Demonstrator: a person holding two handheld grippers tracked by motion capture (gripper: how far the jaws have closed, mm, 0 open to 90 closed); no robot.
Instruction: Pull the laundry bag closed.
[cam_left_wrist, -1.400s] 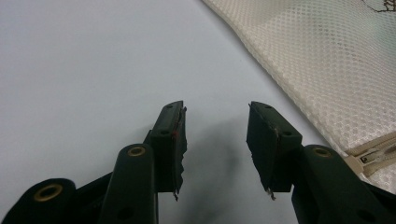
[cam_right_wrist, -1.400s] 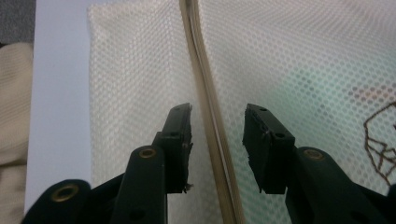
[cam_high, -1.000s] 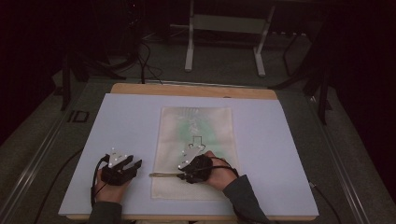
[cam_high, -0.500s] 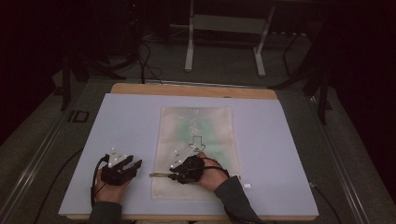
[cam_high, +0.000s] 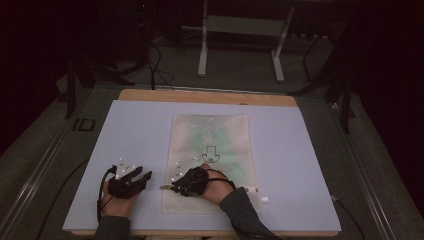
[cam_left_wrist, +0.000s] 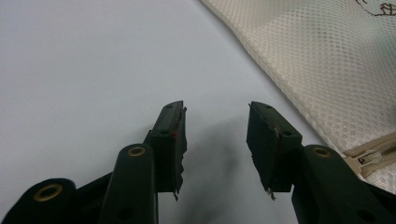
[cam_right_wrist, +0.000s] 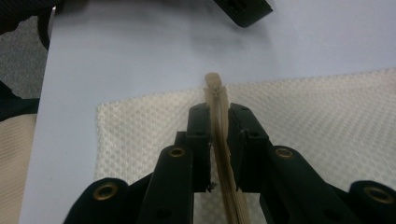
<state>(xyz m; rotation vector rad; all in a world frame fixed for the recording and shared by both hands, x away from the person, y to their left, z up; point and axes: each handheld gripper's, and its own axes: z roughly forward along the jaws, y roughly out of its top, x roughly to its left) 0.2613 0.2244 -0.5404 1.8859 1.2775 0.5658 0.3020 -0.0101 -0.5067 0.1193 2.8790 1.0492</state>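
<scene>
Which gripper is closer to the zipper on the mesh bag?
The right one. The right gripper has its jaws closed around the zipper at the mesh bag edge. The left gripper sits open over the bare table, beside the bag.

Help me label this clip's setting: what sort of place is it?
Probably a lab recording bench: a pale board laid over a wooden table, cables across the dark floor, a bare metal stand behind.
</scene>
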